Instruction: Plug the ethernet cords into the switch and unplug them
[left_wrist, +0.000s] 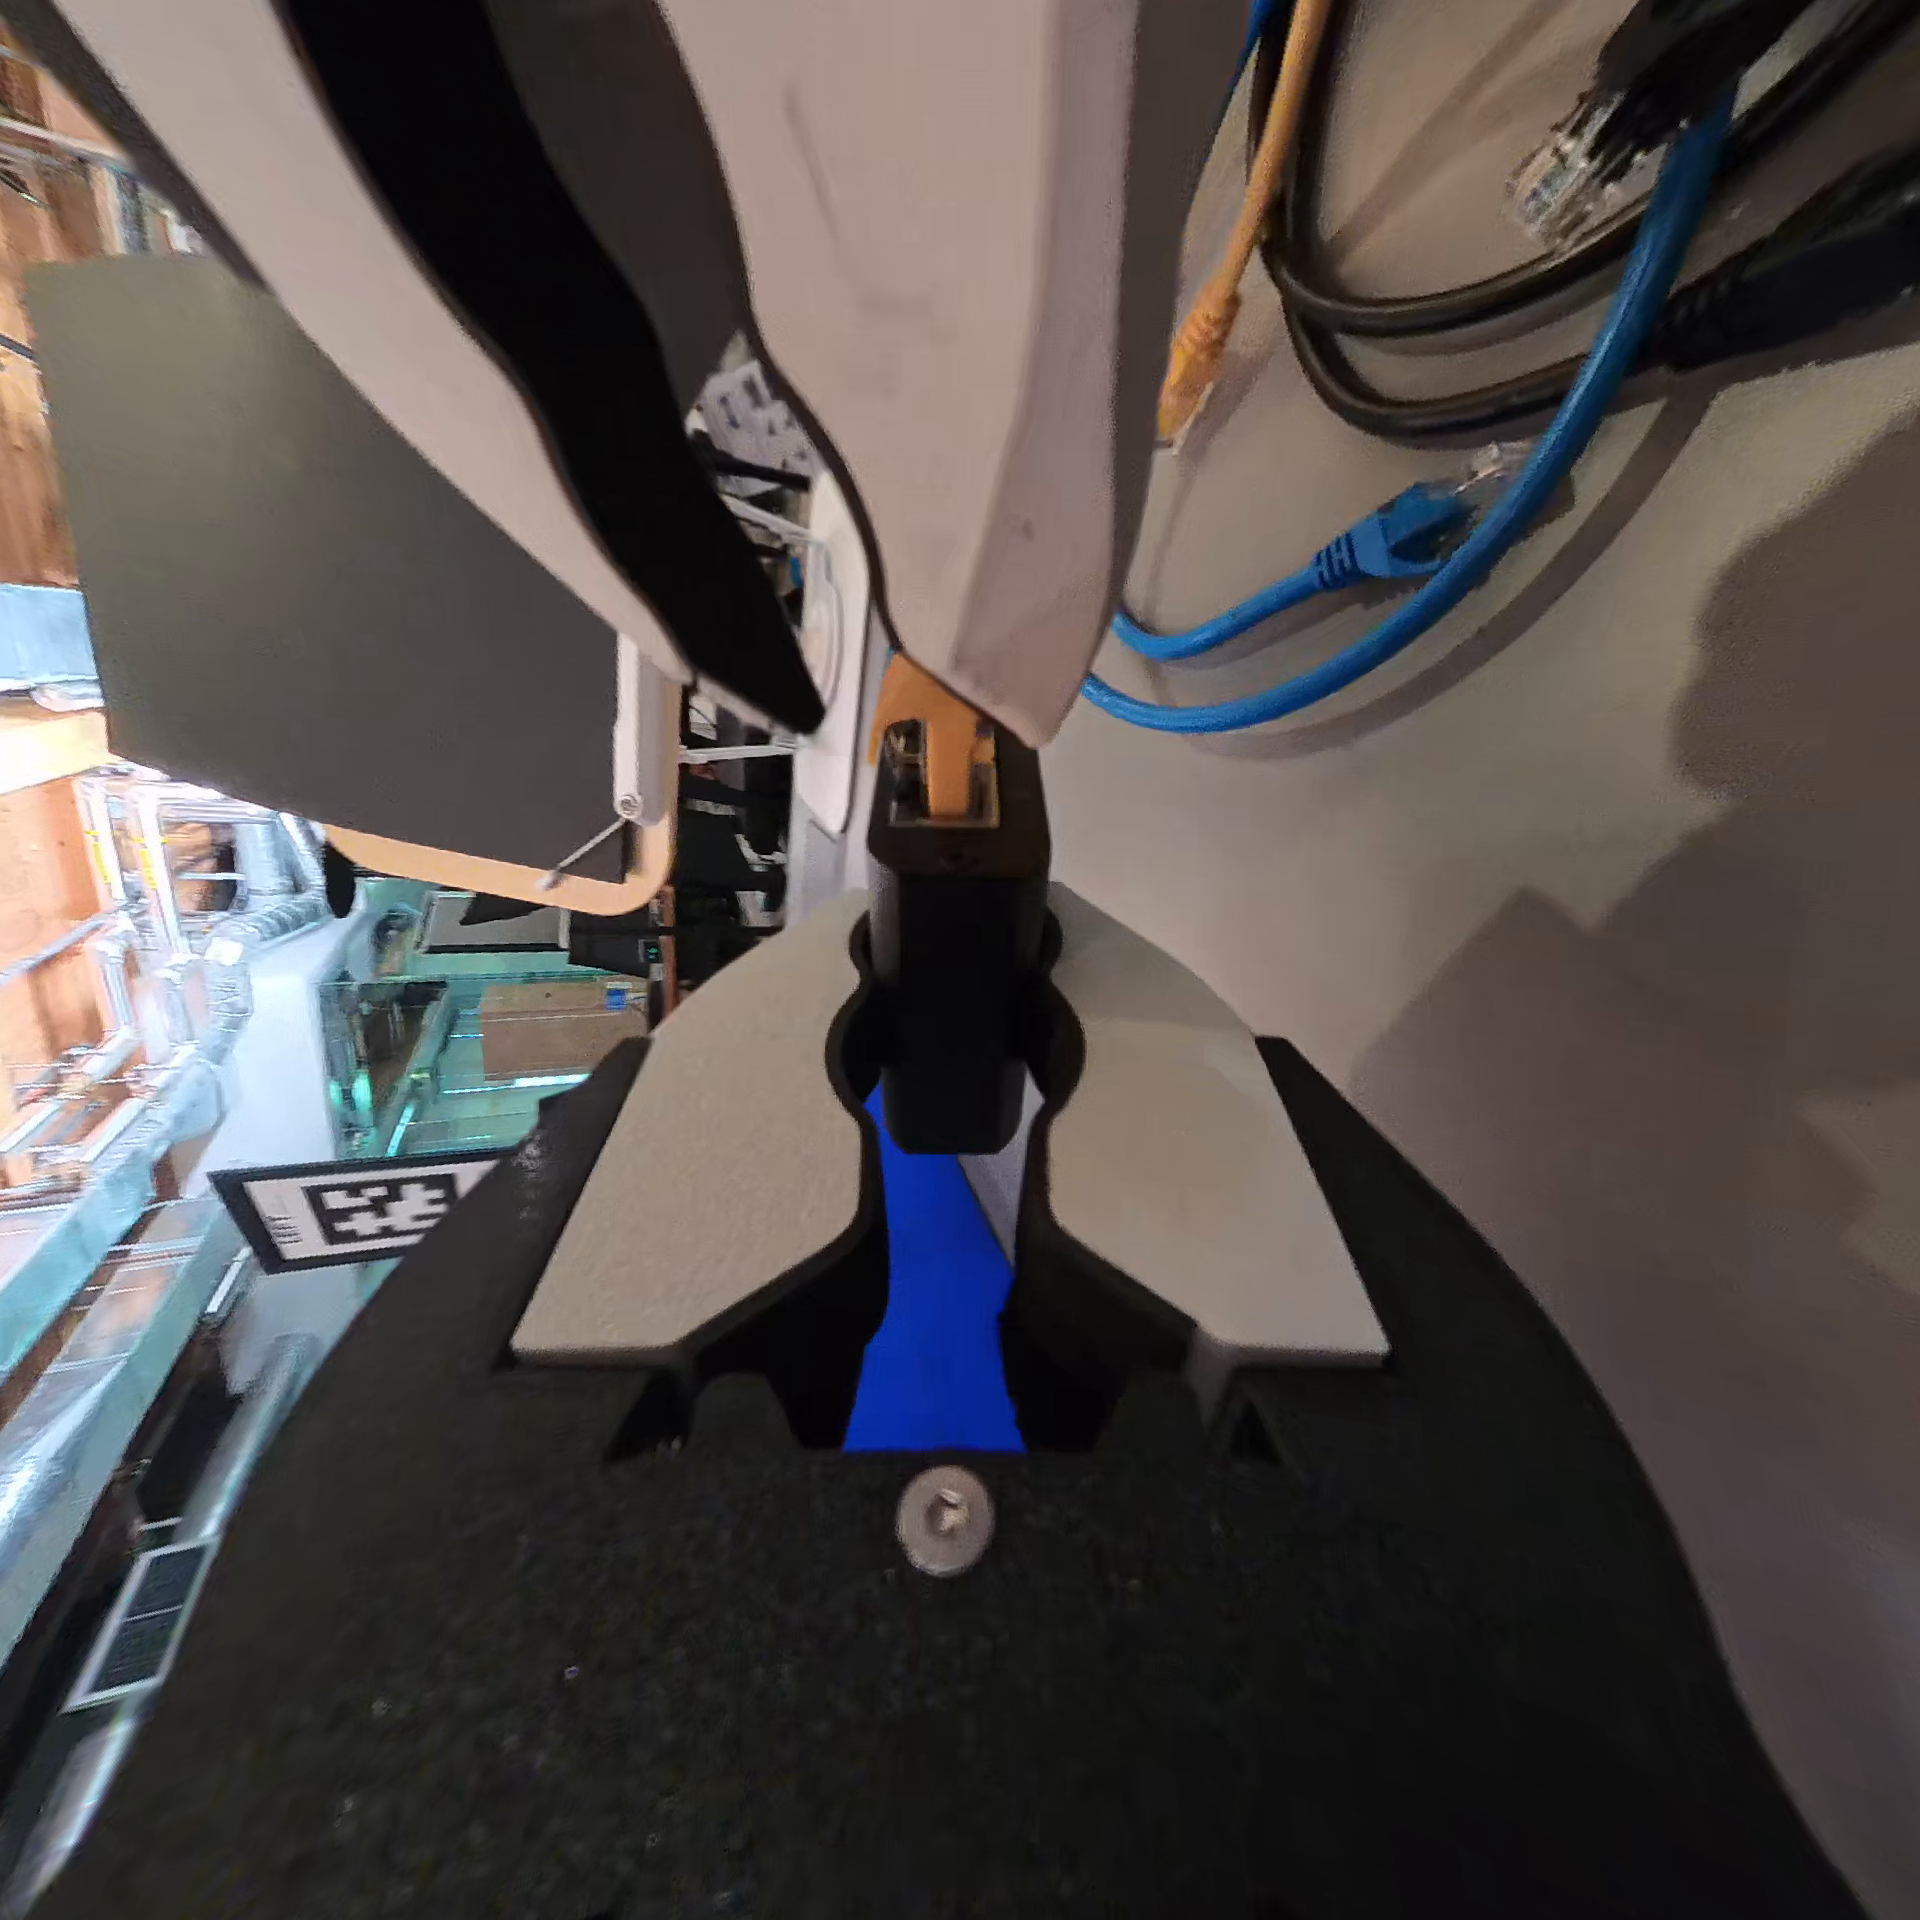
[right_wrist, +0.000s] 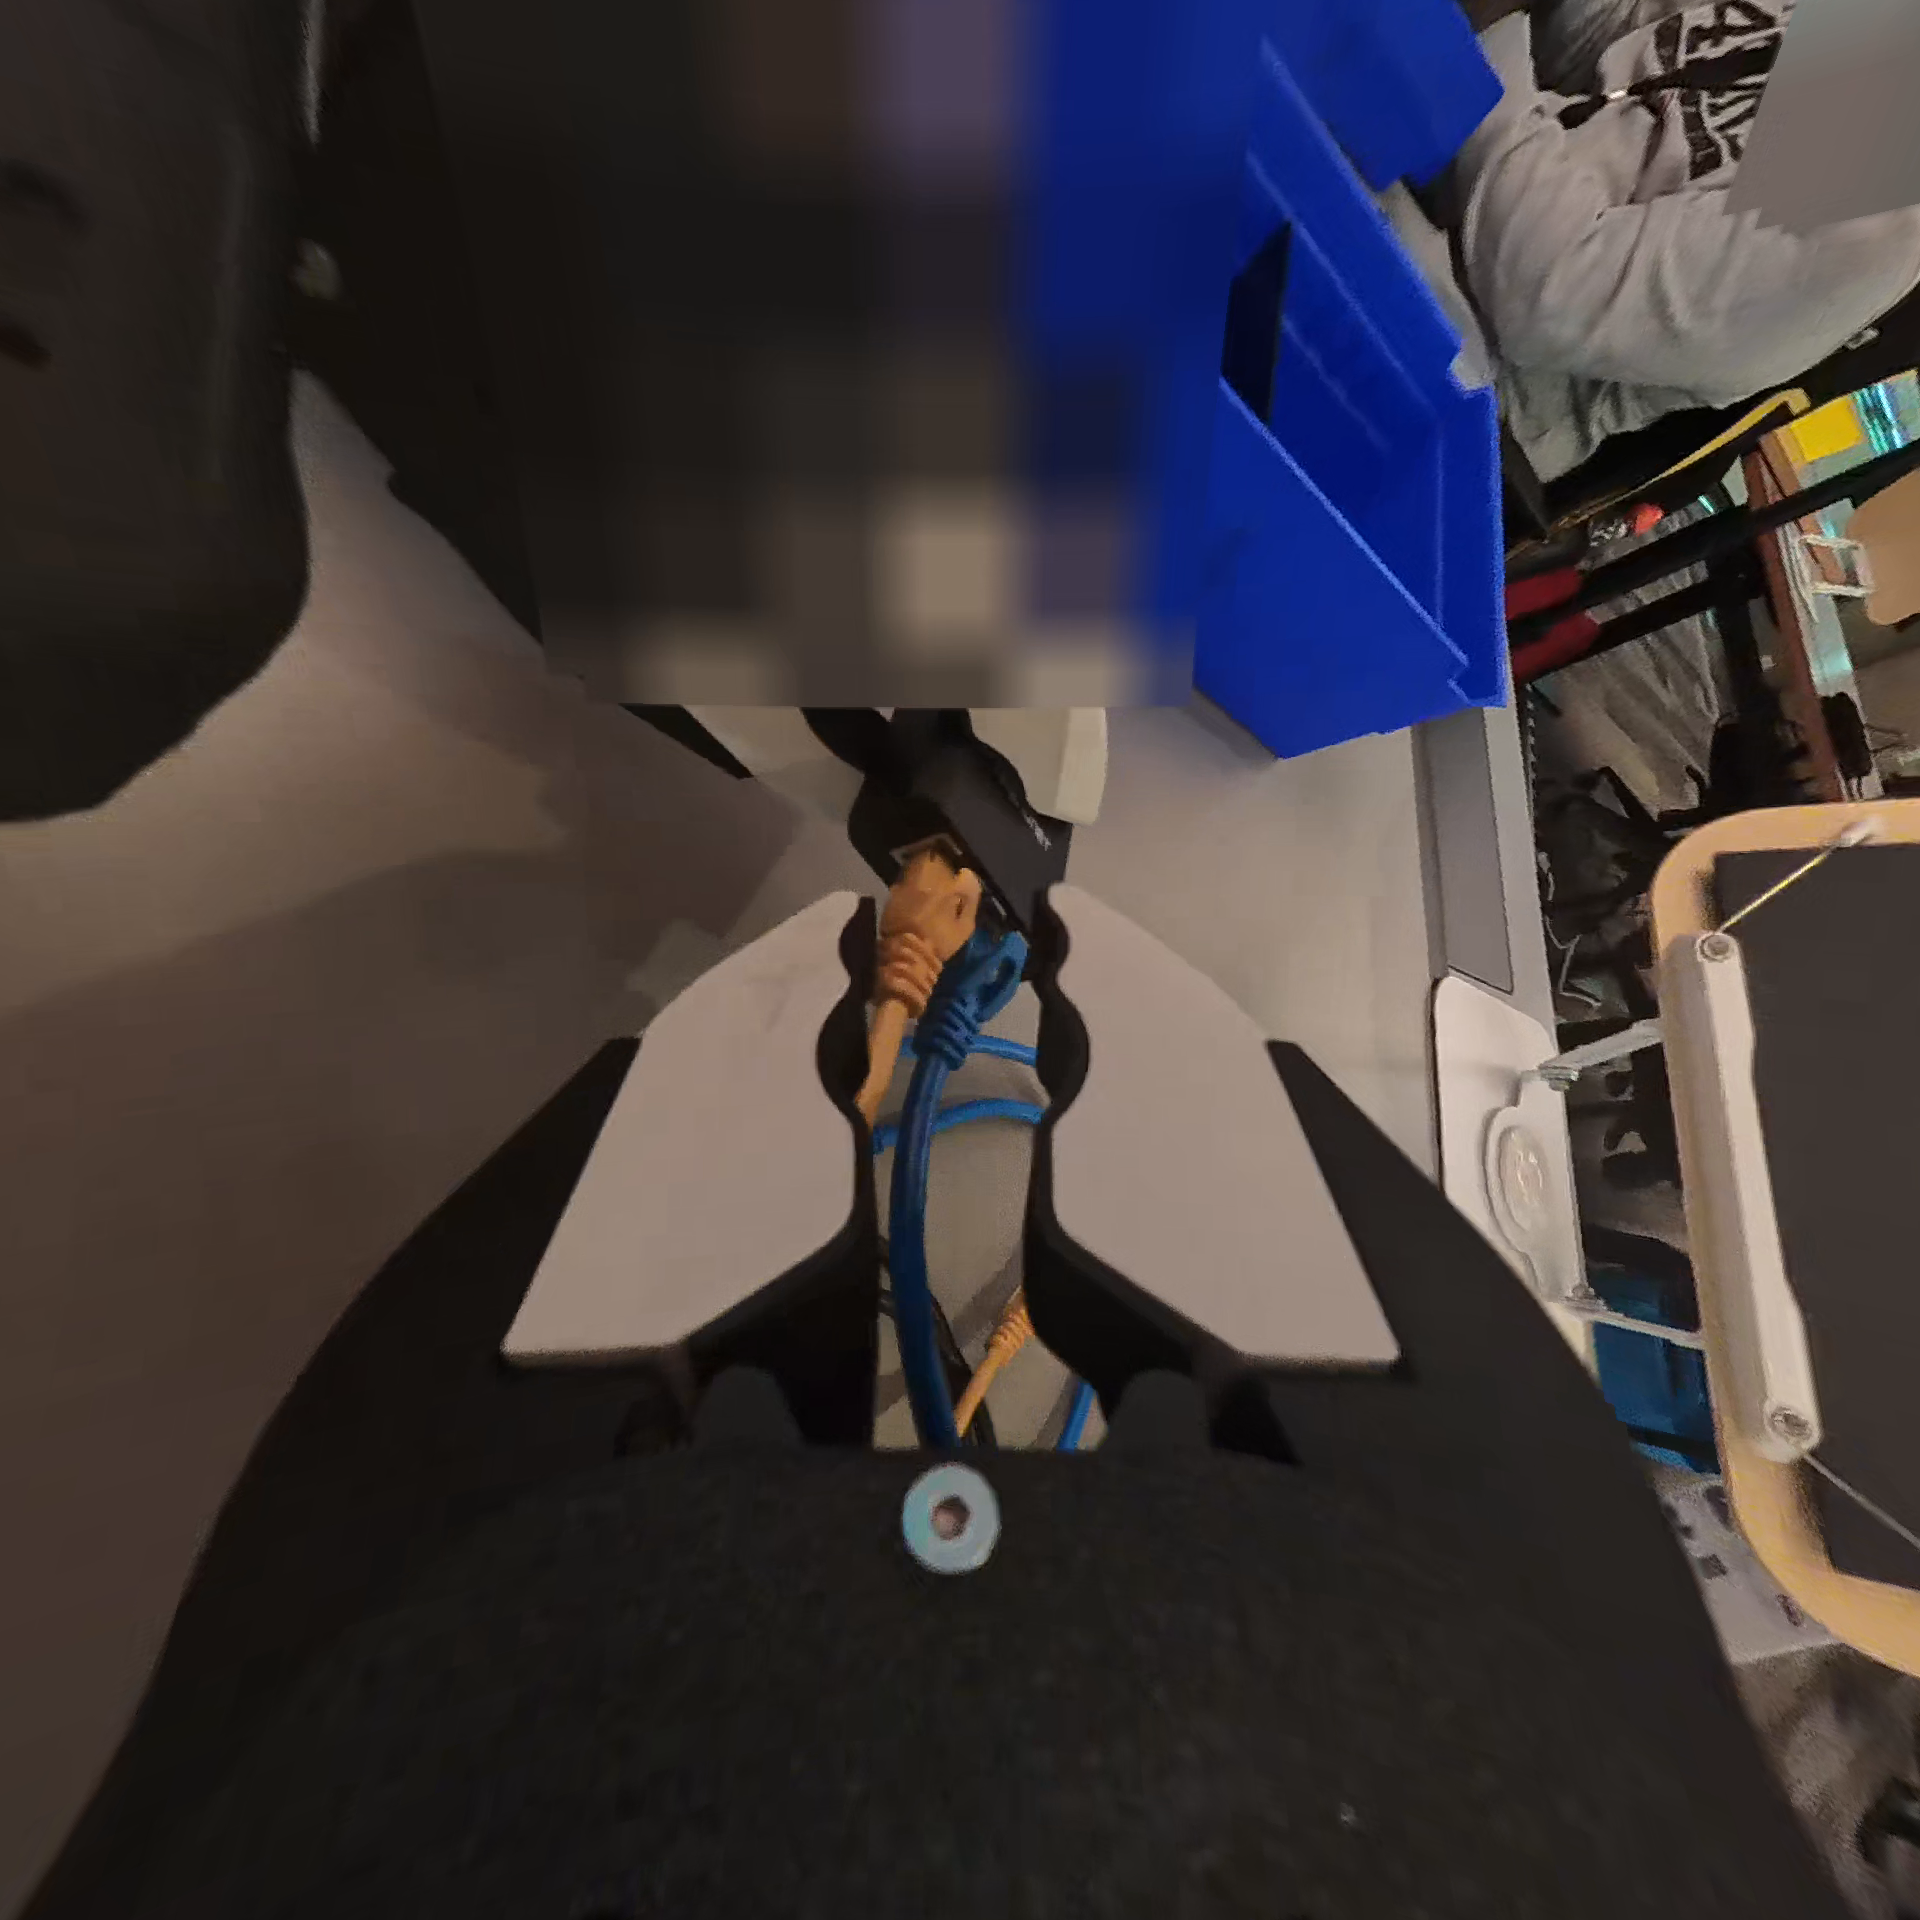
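Note:
My left gripper (left_wrist: 956, 935) is shut on the small black switch (left_wrist: 951, 1029) and holds it above the pale table. An orange ethernet plug (left_wrist: 951, 774) sits in one of the switch's ports. The port beside it looks empty. My right gripper (right_wrist: 951, 935) comes from the opposite side, and its white fingers (left_wrist: 987, 468) fill the top of the left wrist view. It is shut around the orange plug (right_wrist: 920, 925) and a blue plug (right_wrist: 982, 982) at the switch (right_wrist: 971, 816). Whether the blue plug is seated I cannot tell.
Loose cords lie on the table (left_wrist: 1351, 935): a blue plug (left_wrist: 1397, 530), an orange plug (left_wrist: 1195, 353), black cables (left_wrist: 1455, 301) and a clear plug (left_wrist: 1558, 166). A blue bin (right_wrist: 1351, 468) stands beyond the switch. A person in a grey sleeve (right_wrist: 1621, 260) is at the far right. One gripper's finger ends stand about 5 centimetres off the other's.

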